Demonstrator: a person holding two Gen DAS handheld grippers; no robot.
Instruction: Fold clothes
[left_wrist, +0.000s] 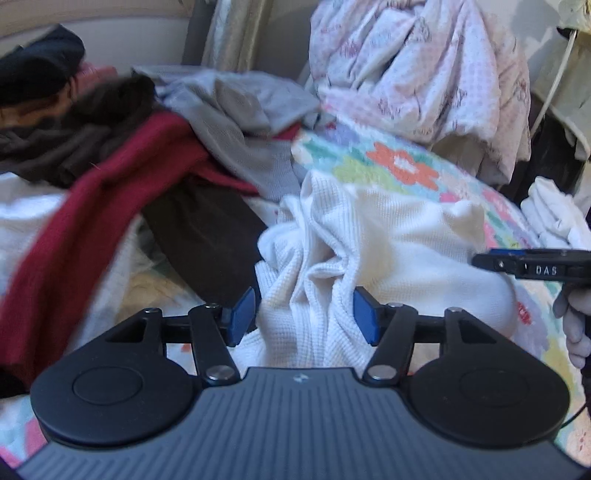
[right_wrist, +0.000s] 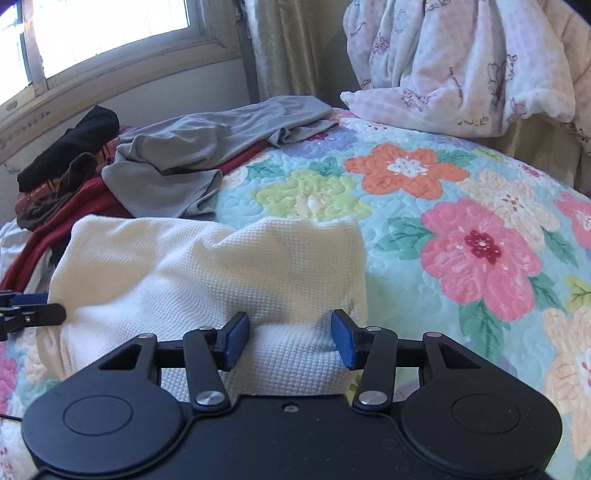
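One white waffle-knit garment (right_wrist: 207, 266). One grey garment (right_wrist: 207, 147) at 11 o'clock. One red garment (left_wrist: 103, 184). One black item (right_wrist: 74, 144) and one brown (left_wrist: 55, 147) at 10 o'clock. One floral quilt (right_wrist: 461, 229) on the bed. One pink-print blanket (right_wrist: 461, 62) at 1 o'clock. Two claws: left (left_wrist: 303, 317), right (right_wrist: 290, 341).

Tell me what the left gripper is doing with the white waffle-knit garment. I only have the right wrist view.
Observer: The left gripper straddles a bunched ridge of the white waffle-knit garment, with its pads standing apart.
Operator: Anything crowding that bunch?
Observer: A dark brown garment lies right beside it, partly under the red garment.
Operator: Any finished pieces?
Observer: A small pile of white cloth sits past the floral quilt, on the picture's right. I cannot tell whether it is folded.
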